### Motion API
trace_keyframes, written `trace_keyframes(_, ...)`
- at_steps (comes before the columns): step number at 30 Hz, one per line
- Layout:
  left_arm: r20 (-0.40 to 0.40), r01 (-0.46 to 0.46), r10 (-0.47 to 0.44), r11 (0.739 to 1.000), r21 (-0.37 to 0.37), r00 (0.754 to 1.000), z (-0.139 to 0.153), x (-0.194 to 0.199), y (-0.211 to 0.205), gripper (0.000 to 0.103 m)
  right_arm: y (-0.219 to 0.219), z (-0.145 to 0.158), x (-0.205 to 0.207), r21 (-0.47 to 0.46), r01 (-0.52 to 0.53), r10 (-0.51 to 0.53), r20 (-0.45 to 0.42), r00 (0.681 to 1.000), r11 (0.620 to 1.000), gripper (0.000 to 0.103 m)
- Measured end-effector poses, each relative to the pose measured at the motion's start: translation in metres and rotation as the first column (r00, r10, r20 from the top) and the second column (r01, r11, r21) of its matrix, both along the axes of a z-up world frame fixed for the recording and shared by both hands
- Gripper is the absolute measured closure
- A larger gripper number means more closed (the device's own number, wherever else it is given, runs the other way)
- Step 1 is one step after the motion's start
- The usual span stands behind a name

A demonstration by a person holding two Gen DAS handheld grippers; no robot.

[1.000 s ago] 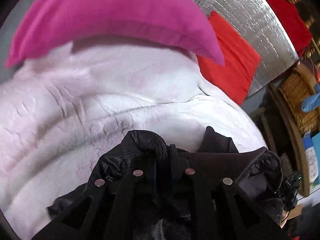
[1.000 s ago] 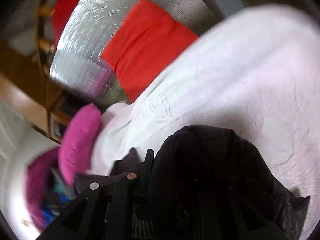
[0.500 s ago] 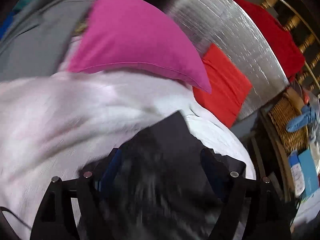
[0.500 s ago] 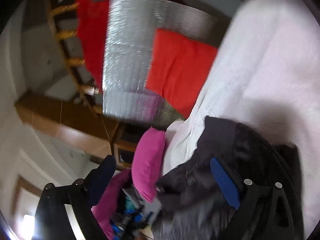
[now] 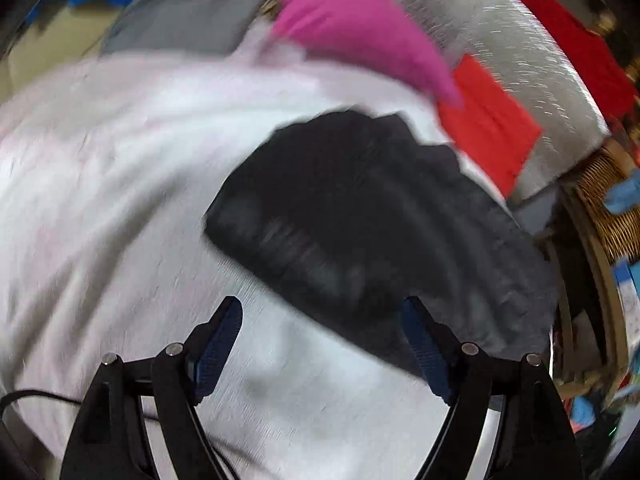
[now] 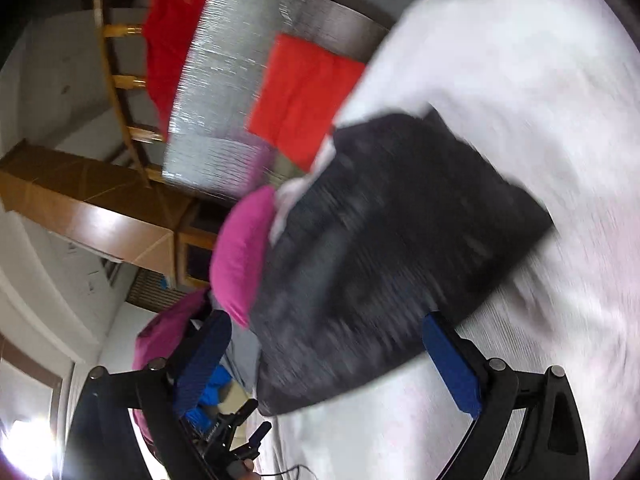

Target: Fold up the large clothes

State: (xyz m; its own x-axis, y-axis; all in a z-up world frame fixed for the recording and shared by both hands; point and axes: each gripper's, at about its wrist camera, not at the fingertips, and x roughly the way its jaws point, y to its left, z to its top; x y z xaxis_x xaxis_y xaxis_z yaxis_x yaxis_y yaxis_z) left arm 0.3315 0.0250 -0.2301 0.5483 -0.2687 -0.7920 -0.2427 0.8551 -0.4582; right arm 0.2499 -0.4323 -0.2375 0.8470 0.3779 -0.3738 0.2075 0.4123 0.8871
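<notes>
Since a second ago both grippers have let go of the black garment (image 5: 360,216) and pulled back from it. It lies as a folded bundle on the white bed sheet (image 5: 120,160), near the pink pillow (image 5: 352,28) and the red cloth (image 5: 488,128). The left gripper (image 5: 320,340) hovers in front of the bundle with its jaws spread wide and nothing between them. The right gripper (image 6: 324,352) is likewise spread and empty, the garment (image 6: 384,240) just beyond its blue pads (image 6: 452,364).
</notes>
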Motion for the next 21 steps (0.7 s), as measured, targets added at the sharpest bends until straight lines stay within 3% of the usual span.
trace_keyframes(3,-0.066,-0.069,0.066,0.996,-0.049,0.996,-0.015,0.001,0.012,0.021,-0.001,-0.020,0.005,0.048,0.012,-0.009,-0.072,0.997,0.999,0.006)
trace_keyframes(6,-0.047,-0.089,0.087,0.995,-0.051,0.995,-0.017,0.010,0.016,0.021,-0.009,-0.031,0.012,0.035,0.055,-0.051,-0.103,0.993,0.998,0.006)
trace_keyframes(9,-0.030,-0.119,0.116,0.987,-0.111,0.993,-0.021,0.027,0.023,0.021,-0.021,-0.043,0.026,0.072,0.109,-0.100,-0.117,0.988,0.991,0.005)
trace_keyframes(15,0.035,-0.191,0.194,0.978,-0.082,0.980,-0.019,0.055,0.032,0.021,-0.037,-0.044,0.050,0.045,0.163,-0.158,-0.092,0.983,0.986,0.004)
trace_keyframes(17,0.028,-0.189,0.193,0.976,-0.112,0.981,-0.024,0.062,0.035,0.023,-0.039,-0.043,0.056,0.043,0.174,-0.170,-0.087,0.982,0.984,0.005)
trace_keyframes(19,0.039,-0.193,0.200,0.971,-0.140,0.979,-0.027,0.064,0.035,0.041,-0.040,-0.043,0.058,0.034,0.197,-0.193,-0.089,0.977,0.980,0.011)
trace_keyframes(20,0.045,-0.190,0.199,0.971,-0.145,0.979,-0.027,0.064,0.033,0.050,-0.040,-0.043,0.059,0.020,0.207,-0.204,-0.102,0.974,0.978,0.025)
trace_keyframes(21,0.057,-0.187,0.197,0.971,-0.146,0.979,-0.024,0.063,0.033,0.057,-0.040,-0.043,0.060,-0.001,0.215,-0.213,-0.122,0.969,0.977,0.049)
